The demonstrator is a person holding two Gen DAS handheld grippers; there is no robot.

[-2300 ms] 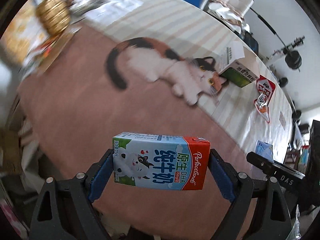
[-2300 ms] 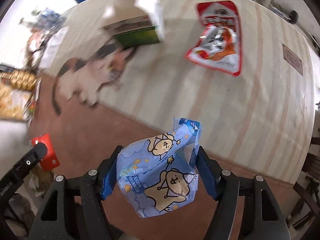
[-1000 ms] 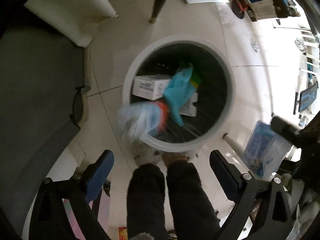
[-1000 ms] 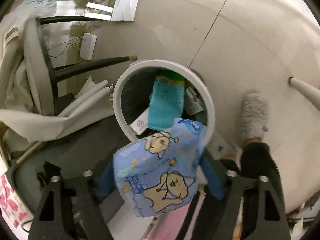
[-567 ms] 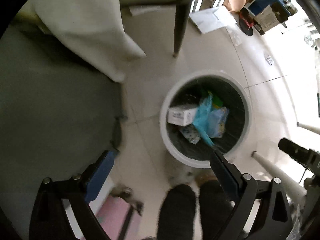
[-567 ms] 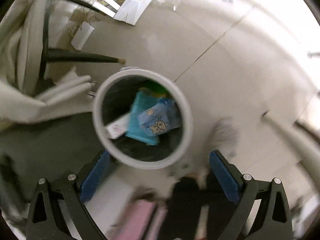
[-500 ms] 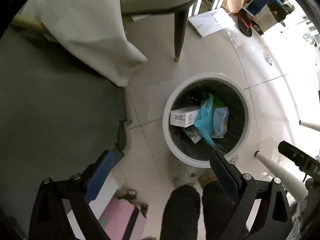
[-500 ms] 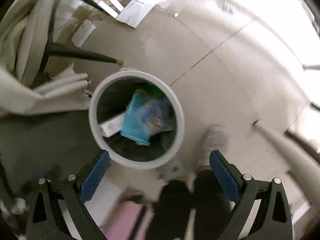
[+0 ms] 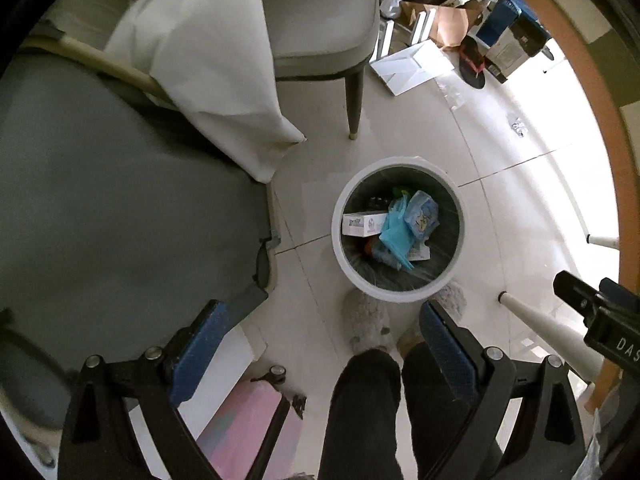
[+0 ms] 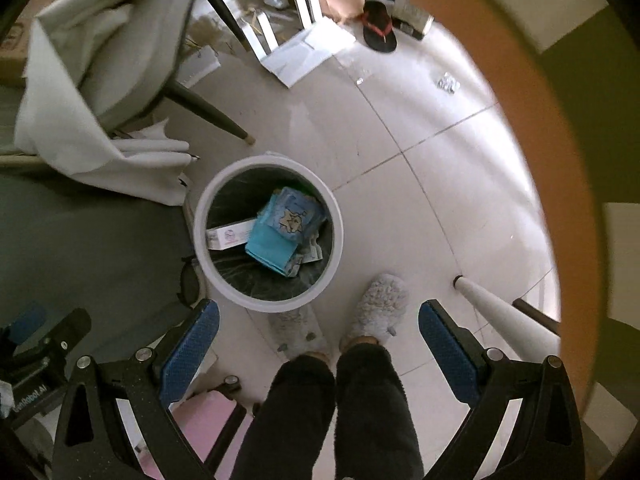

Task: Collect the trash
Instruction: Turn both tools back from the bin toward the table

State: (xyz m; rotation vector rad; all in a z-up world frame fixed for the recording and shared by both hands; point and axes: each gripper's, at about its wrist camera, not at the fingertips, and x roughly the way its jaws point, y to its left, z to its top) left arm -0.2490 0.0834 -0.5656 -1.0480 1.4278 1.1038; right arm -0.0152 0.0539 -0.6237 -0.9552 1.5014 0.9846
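Both claws empty, jaws apart — left claw [image 9: 320,344], right claw [image 10: 318,340] above trash bin [image 10: 338,236]. Blue wrapper [image 10: 296,210], white carton [image 9: 362,224] inside. Remaining trash not visible.

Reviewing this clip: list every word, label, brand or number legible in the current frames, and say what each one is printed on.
"DAS": white letters on the black body of the right gripper, cut off at the left wrist view's edge.
White lettering on the left gripper body in the right wrist view: too blurred and skewed to read.
Print on the white box in the trash bin: too small.
Print on the blue cartoon packet: too small.
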